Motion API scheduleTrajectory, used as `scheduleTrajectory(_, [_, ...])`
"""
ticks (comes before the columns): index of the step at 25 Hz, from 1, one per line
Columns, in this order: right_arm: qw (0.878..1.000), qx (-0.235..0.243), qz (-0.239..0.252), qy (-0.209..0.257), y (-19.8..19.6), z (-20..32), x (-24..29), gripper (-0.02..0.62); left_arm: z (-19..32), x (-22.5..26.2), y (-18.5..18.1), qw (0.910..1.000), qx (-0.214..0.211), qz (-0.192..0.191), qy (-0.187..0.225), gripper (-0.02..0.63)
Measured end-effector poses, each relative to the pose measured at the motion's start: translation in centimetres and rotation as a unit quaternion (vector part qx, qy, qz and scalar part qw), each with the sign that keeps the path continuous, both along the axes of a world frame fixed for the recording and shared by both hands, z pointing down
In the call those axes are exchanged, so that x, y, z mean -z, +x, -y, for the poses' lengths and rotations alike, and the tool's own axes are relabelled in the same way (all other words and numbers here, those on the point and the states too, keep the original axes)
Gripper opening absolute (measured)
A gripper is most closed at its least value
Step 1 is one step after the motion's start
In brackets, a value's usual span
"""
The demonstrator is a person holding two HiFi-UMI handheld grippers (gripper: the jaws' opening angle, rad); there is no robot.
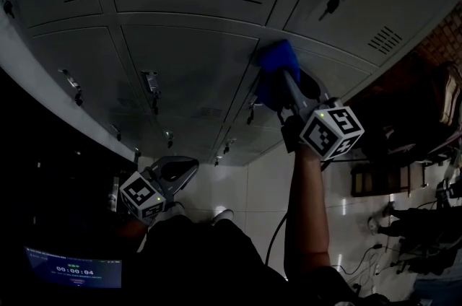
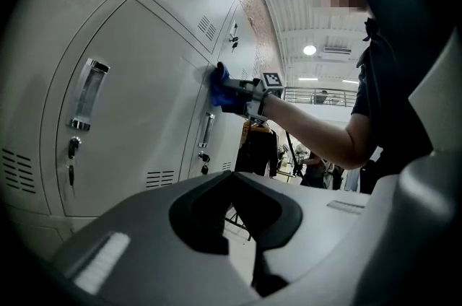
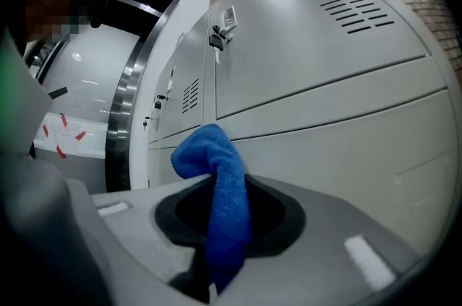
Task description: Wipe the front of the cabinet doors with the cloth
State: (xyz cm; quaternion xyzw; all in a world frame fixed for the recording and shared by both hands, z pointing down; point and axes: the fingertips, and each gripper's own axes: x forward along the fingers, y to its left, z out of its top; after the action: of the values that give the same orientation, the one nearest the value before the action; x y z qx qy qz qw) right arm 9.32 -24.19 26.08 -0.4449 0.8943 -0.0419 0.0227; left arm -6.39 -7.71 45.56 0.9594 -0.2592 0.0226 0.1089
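The cloth [image 1: 274,59], 1 blue piece, is held by the right gripper [image 1: 285,81] against the front of the grey cabinet doors [image 1: 195,66], near the seam between 2 doors. Only the right gripper view shows the grip itself: the fingers are closed on the cloth [image 3: 220,203], which rises between them and folds over at its top, with a vented door [image 3: 339,45] beside it. Only the left gripper view shows the contact from the side: the cloth [image 2: 220,84] is pressed to a door [image 2: 137,110] by the right gripper [image 2: 237,92] at the end of an outstretched arm. 2 upright handles [image 2: 90,92] are counted in that view. The left gripper [image 2: 245,225] is seen with its fingers drawn together and nothing between them.

In the head view the left gripper [image 1: 184,169] is held low, well apart from the cloth, above a pale tiled floor [image 1: 253,189]. A small lit screen [image 1: 72,272] is seen only there. That view is dim, so the doors are counted loosely: about 3 rows, all of them shut.
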Motion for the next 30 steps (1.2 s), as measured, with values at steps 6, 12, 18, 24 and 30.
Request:
scheduleTrajectory(6, [1.000,-0.019,0.005,-0.004,2.7,-0.1,-0.3,0.083,0.4,0.0,1.0,1.0000,-0.010,0.001,0.001,0.002])
scheduleTrajectory(12, [0.999,-0.047,0.006,-0.008,6.6,-0.2,-0.7,0.083,0.5,-0.1,2.7,0.9997,-0.022,0.002,0.000,0.002])
scheduleTrajectory(18, [0.997,-0.075,0.004,-0.003,10.7,-0.2,-0.8,0.083,0.7,-0.3,4.4,0.9994,-0.034,0.004,-0.001,0.002])
scheduleTrajectory(24, [0.994,-0.112,0.008,-0.002,15.2,-0.5,-0.7,0.083,0.7,-0.4,6.1,0.9990,-0.045,0.006,-0.002,0.002])
scheduleTrajectory(30, [0.989,-0.147,0.007,0.000,19.2,-0.6,-0.5,0.083,0.8,-0.5,7.4,0.9986,-0.052,0.006,-0.003,0.002])
